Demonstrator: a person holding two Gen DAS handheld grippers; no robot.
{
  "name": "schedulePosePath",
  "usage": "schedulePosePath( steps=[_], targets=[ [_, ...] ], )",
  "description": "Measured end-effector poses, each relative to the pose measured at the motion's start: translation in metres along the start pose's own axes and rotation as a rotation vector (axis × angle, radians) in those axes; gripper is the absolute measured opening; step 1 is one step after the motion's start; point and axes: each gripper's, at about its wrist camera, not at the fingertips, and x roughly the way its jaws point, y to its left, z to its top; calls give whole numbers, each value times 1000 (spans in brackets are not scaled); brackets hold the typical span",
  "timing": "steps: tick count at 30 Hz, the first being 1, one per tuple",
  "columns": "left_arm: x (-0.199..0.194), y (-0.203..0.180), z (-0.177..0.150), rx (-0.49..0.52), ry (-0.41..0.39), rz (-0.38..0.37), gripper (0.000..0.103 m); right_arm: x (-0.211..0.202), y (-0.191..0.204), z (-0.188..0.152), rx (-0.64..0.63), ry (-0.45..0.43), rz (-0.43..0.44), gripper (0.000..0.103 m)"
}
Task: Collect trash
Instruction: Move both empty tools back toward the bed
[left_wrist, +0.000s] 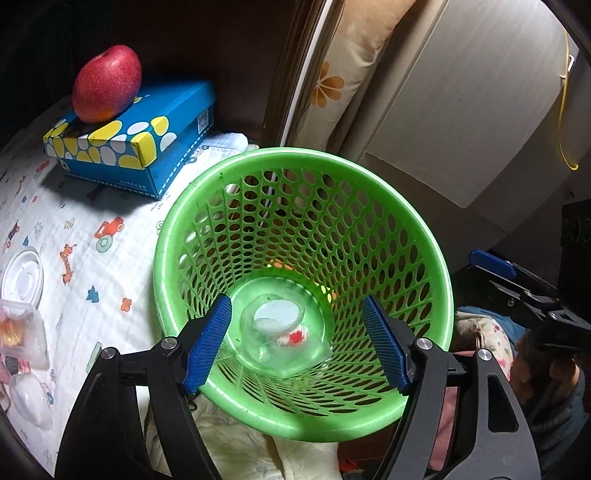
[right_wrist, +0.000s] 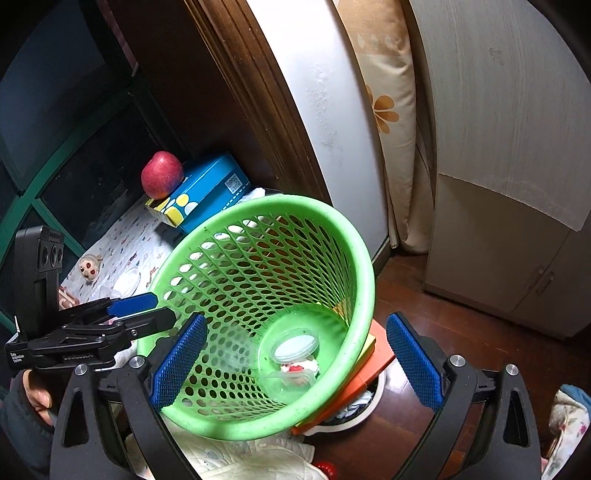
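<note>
A green perforated trash basket (left_wrist: 207, 192) stands tilted beside the bed; it also shows in the right wrist view (right_wrist: 354, 251). At its bottom lie a clear plastic cup with a white lid (left_wrist: 279, 317) and a small red-and-white scrap (left_wrist: 295, 338); both show in the right wrist view, the cup (right_wrist: 295, 347) and the scrap (right_wrist: 295, 367). My left gripper (left_wrist: 299, 345) is open and empty over the basket's mouth. My right gripper (right_wrist: 295, 365) is open and empty above the basket. On the bed lie a clear lid (left_wrist: 22, 277) and clear plastic packaging (left_wrist: 22, 332).
A red apple (left_wrist: 107, 83) sits on a blue tissue box (left_wrist: 147, 147) on the patterned bedsheet (left_wrist: 74, 221). A small doll (right_wrist: 88, 267) lies on the bed. A wooden door frame, a curtain (right_wrist: 384, 103) and a cabinet (right_wrist: 517, 184) stand behind. An orange box (right_wrist: 354, 395) lies under the basket.
</note>
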Motion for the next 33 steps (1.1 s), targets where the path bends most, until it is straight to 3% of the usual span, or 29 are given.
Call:
schedulePosePath(
  steps=[6,15,33],
  targets=[
    [-35,19,-7,-42,-62,43,72,-1,18,0,-26,-4,32,94],
    [-89,57,-33,-89,-137,194,73,8,71,-3,-110,17,101,94],
    [-179,198,-125,-383,-206,494,73,52,193,-18,-298,113,257,94]
  ],
)
